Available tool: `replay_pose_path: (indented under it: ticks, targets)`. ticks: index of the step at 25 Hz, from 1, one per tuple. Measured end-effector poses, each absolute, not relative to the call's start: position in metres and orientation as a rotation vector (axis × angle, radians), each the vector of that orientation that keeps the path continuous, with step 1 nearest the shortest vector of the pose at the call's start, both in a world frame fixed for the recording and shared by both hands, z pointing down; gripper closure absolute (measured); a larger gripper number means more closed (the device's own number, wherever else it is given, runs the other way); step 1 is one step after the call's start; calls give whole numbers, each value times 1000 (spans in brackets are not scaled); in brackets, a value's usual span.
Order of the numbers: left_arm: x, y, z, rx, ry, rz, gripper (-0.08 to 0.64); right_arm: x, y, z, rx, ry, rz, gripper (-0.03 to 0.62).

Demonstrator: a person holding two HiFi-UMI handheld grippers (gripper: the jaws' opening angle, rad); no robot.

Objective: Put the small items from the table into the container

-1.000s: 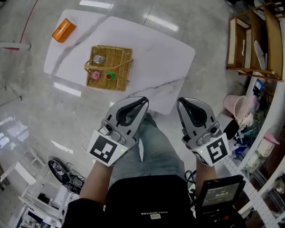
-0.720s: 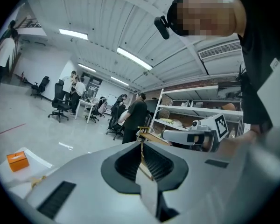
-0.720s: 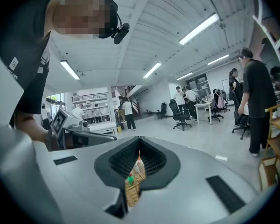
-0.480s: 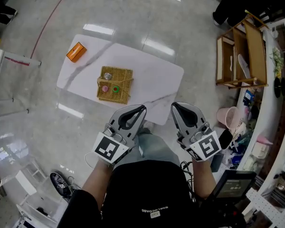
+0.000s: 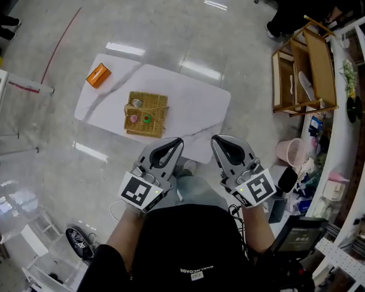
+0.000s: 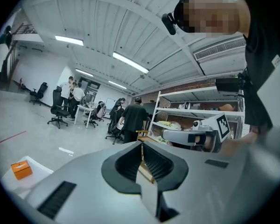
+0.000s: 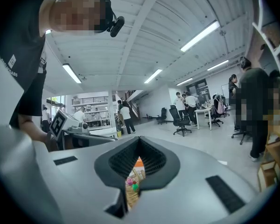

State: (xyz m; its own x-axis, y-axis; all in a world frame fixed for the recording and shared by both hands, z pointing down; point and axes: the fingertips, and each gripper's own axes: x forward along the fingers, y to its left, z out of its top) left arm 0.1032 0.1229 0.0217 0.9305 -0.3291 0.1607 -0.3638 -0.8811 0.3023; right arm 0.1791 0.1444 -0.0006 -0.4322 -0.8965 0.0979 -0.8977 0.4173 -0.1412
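A wicker basket (image 5: 156, 123) stands on the white marble table (image 5: 194, 99), far below me. Inside it lie a silvery item (image 5: 137, 103), a pink item (image 5: 133, 118) and a green item (image 5: 147, 118). An orange box (image 5: 98, 75) sits on the table's far left corner and also shows in the left gripper view (image 6: 22, 169). My left gripper (image 5: 177, 142) and right gripper (image 5: 216, 140) are held side by side high above the near table edge, both shut and empty. Through the right gripper's (image 7: 139, 140) jaws a sliver of the basket (image 7: 129, 193) shows.
A wooden shelf rack (image 5: 304, 72) stands to the right, with a pink bin (image 5: 290, 151) nearer me. Shoes (image 5: 79, 239) lie on the floor at lower left beside a white frame. People and office chairs (image 6: 58, 111) fill the room behind.
Both grippers and the head camera have risen, so the table and basket look smaller and farther below. Both grippers stayed shut and empty.
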Motion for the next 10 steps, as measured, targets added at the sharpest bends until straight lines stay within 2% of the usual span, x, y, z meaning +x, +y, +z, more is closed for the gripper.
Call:
replay_pose_path:
  ticks: [10]
  targets:
    - [112, 143, 27, 2765, -502, 116, 555, 184, 171, 10, 1697, -2624, 292, 581]
